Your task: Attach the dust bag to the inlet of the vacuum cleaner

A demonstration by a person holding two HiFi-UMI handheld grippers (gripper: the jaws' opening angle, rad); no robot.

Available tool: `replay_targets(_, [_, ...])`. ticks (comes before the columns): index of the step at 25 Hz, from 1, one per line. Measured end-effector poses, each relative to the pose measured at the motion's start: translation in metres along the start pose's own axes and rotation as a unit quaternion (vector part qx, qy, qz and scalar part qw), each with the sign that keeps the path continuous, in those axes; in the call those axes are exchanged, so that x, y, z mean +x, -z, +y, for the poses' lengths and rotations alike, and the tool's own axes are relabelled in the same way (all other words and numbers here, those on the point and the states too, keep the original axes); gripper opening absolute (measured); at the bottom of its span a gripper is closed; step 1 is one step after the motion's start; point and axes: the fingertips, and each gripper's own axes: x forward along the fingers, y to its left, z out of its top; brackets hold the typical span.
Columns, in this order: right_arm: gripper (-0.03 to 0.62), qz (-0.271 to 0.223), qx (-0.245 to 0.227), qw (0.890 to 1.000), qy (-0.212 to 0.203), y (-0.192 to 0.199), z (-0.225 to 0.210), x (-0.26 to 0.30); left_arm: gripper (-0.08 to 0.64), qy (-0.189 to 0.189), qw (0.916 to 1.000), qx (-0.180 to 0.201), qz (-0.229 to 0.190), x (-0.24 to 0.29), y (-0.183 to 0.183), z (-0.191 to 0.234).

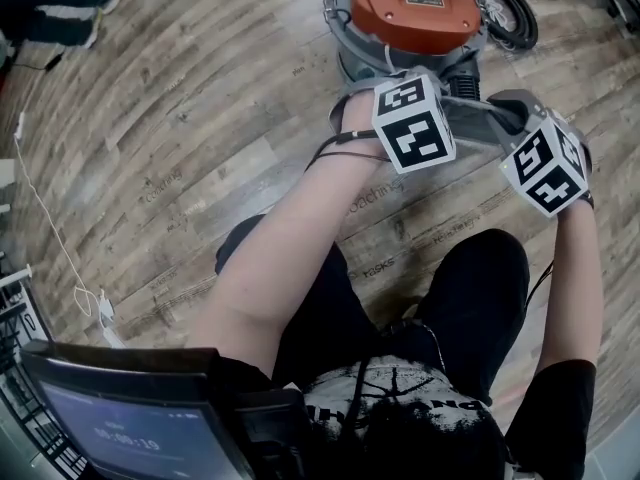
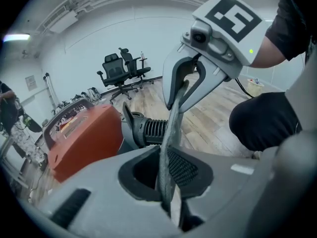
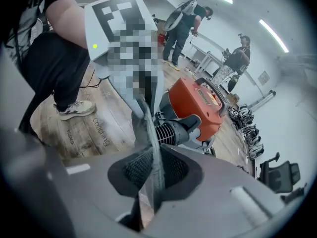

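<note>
Jaws of left gripper (image 2: 169, 182) and right gripper (image 3: 152, 176) both pinched on thin grey fabric dust bag (image 2: 171, 133), stretched between them just in front of orange-lidded grey vacuum cleaner (image 2: 81, 138). Likely best: keep tension even, line bag's mouth up with vacuum's black ribbed inlet (image 2: 151, 131) before pressing. Fabric limp, matte; inlet rigid, ridged.

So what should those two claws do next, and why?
Probably carry the dust bag toward the black ribbed inlet on the orange vacuum cleaner. Both the left claw and the right claw are shut on its grey edge, stretched between them, and the inlet lies ahead, not yet reached.
</note>
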Motion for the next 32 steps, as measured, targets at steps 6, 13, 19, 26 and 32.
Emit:
replay_targets(6, [0.035,-0.004,0.038,0.999,0.005,0.006,-0.013,0.001,0.029,0.003,0.9998,0.009,-0.020,-0.004,-0.013,0.002])
replay_targets(13, [0.046,0.003,0.087,0.996,0.022,0.027,-0.021,0.021,0.028,-0.002,0.9980,0.029,-0.057,-0.004,-0.038,0.000])
replay_targets(19, [0.044,0.027,0.041,0.998,0.048,0.021,-0.022,0.015,0.028,0.000,0.9984,0.020,-0.053,-0.001,-0.029,0.003])
replay_targets(26, [0.041,0.056,-0.058,0.994,0.076,-0.010,-0.023,0.008,0.031,0.003,0.9999,-0.013,-0.002,0.008,0.003,0.012])
replay_targets(32, [0.043,0.019,0.030,0.997,0.064,0.014,-0.028,0.016,0.028,-0.009,0.9994,0.015,-0.031,0.006,-0.019,0.012])
